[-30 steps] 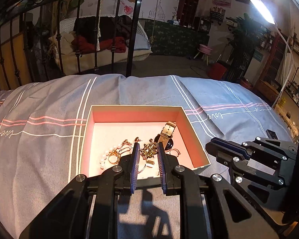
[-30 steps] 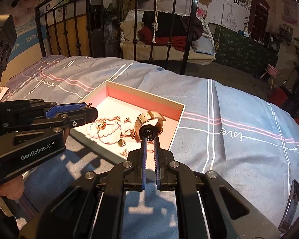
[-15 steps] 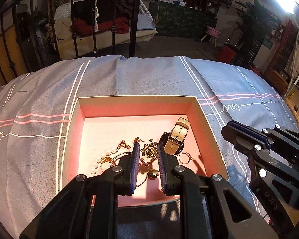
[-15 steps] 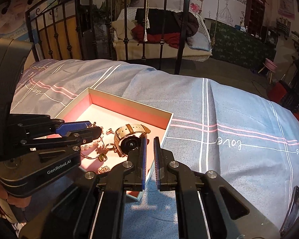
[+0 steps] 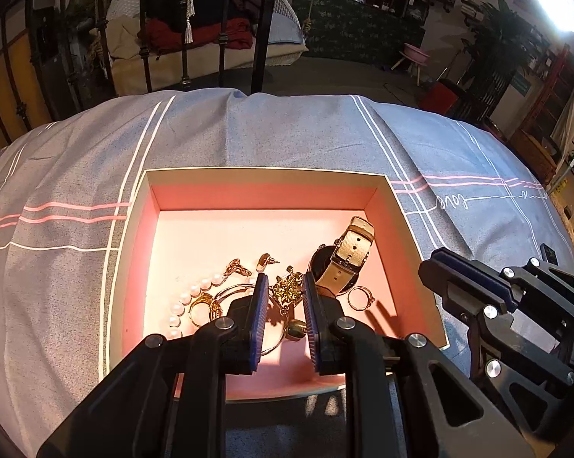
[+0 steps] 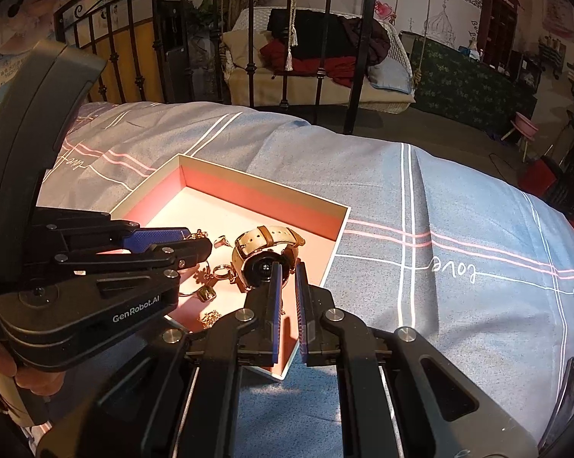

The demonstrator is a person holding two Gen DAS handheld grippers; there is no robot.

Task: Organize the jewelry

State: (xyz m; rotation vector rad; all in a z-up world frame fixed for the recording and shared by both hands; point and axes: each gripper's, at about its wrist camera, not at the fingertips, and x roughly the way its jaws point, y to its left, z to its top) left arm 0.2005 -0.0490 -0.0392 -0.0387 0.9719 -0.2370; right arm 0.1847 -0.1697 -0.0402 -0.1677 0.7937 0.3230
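The gold brooch (image 5: 288, 290) is being straddled by the left gripper (image 5: 283, 297), jaws parted and empty, inside the pink box (image 5: 264, 194). The right gripper (image 6: 287, 286), jaws narrowly parted and empty, is being held beside the watch (image 6: 264, 255). Left is judged nearer.

Watch (image 5: 344, 263) right in box (image 5: 264, 175), rings (image 5: 357, 297) perhaps beside

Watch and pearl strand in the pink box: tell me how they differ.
The watch has a dark round case and a wide beige strap; the pearl strand is a thin line of small white beads. The watch lies toward the box's right side, curled up on edge; the pearl strand lies flat at the left. Both rest on the box floor, ungripped.
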